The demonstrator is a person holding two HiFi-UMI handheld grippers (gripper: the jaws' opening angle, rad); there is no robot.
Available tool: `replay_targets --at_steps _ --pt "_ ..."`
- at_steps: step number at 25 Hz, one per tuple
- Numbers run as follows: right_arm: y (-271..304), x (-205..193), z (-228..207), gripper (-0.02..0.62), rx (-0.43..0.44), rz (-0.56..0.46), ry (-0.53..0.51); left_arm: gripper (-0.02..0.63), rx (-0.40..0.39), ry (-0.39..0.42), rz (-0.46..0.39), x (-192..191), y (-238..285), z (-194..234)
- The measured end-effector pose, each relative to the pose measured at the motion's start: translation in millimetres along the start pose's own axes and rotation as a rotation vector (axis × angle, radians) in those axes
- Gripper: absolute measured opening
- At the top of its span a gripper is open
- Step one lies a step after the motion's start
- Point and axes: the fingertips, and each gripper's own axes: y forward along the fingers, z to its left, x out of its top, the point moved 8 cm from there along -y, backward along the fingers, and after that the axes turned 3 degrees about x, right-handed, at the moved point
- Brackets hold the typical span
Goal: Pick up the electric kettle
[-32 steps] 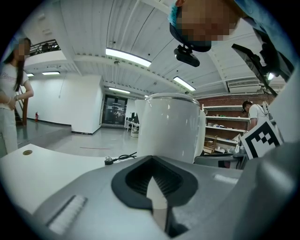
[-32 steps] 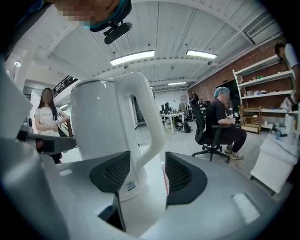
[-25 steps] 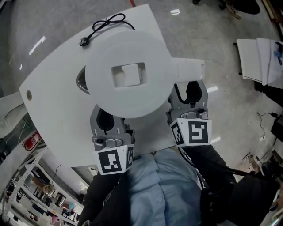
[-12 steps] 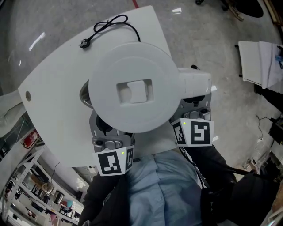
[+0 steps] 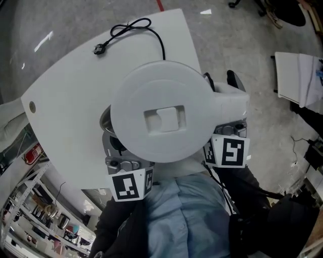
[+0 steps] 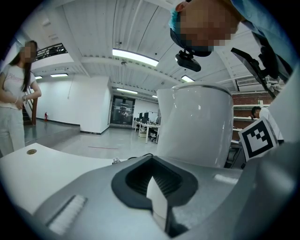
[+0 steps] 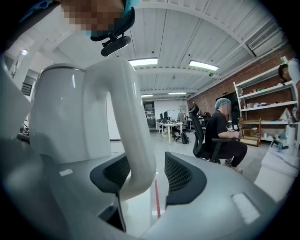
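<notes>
Right gripper view: found electric kettle [image 7: 65, 122] upright over table [image 5: 65, 101], smooth rigid handle [image 7: 126, 103] between right gripper [image 7: 146, 159] jaws, parted, just closing, unclamped; judged slippery, heavy if filled, best clamped there; left gripper [image 6: 152, 168] pinched together, empty.

Kettle [image 5: 161, 118]: white throughout. Table [image 5: 60, 95]: white. Cord [image 5: 151, 30]: black. Right gripper [image 7: 146, 164], left gripper [image 6: 152, 164]: grey shells, black ribbed pads [image 7: 183, 176]. Marker cubes [image 5: 229, 151]: black-on-white square pattern. Shirt [image 5: 181, 216]: light blue. Floor [image 5: 227, 45]: glossy grey, red line [image 5: 159, 5].
</notes>
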Motion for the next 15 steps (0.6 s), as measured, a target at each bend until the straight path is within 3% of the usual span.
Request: replay_targets --at_steps 15 --pt "9.4 25.1 22.1 0.181 0.054 -0.071 -0.068 0.000 0.038 0.002 -0.035 17.9 -18.7 9.9"
